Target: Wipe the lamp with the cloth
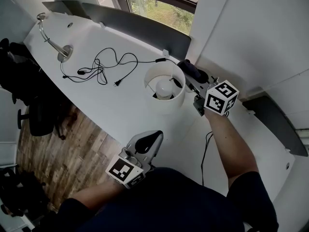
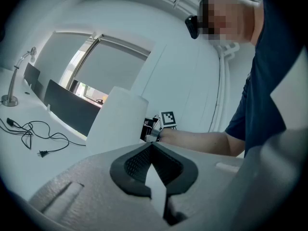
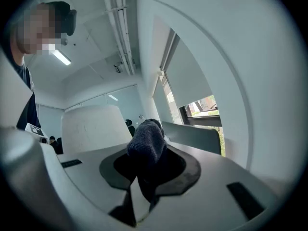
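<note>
The lamp (image 1: 164, 87) has a white drum shade and a bare bulb, and stands mid-table. Just right of the shade, my right gripper (image 1: 189, 77) is shut on a dark blue cloth (image 1: 192, 69). In the right gripper view the cloth (image 3: 147, 146) bulges out of the jaws, with the lamp shade (image 3: 91, 126) close on the left. My left gripper (image 1: 154, 136) hovers at the table's near edge, shut and holding nothing. Seen from the left gripper view, it (image 2: 152, 150) points at the shade (image 2: 116, 117) from a short way off.
A black power cable (image 1: 102, 67) lies coiled on the white table (image 1: 96, 100) left of the lamp. A chrome desk lamp (image 1: 52, 41) stands at the far left corner. A dark divider panel (image 1: 140, 25) runs along the back. Another cable (image 1: 206, 151) crosses the table's right side. Chairs (image 1: 34, 110) stand on the wooden floor at left.
</note>
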`<state>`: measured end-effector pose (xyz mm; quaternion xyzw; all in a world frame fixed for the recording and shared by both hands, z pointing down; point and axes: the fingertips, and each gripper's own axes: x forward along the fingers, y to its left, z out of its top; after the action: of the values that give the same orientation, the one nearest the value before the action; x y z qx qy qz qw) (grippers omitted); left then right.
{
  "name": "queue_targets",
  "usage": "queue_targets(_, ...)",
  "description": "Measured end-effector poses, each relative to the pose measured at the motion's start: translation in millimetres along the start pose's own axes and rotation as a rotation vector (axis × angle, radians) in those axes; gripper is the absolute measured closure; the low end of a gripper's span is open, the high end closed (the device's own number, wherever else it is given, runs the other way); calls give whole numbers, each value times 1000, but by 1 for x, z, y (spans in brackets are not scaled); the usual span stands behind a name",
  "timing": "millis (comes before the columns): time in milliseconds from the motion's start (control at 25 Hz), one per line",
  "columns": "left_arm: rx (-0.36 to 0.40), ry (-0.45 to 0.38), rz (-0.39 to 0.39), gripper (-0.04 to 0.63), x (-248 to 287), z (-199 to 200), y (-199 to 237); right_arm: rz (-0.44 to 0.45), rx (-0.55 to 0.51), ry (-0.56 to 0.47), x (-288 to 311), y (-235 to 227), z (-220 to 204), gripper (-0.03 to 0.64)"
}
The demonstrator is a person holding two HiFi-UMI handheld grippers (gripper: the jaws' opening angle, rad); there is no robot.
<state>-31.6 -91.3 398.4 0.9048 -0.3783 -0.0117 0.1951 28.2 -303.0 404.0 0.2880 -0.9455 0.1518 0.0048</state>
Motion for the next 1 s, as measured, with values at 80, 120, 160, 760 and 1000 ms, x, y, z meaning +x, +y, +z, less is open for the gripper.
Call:
queue_targets(80, 4, -9, -1, 589, -3, 1, -1, 16, -11, -22, -2, 9, 17, 525)
queue_targets(120, 5, -12, -1, 589, -5, 3, -1, 24, -15, -33, -3, 13, 25, 525)
queue_targets(160, 8, -14, 0, 589, -6, 4, -2, 30, -17, -43, -4, 18, 33, 525)
queue_targets(760, 61, -93, -70, 589, -26, 36, -26, -51, -150, -194, -65, 69, 115, 525)
queue_targets(1000, 80, -106, -119, 589, -35, 44, -39, -112, -183, -243, -108, 108, 117, 525)
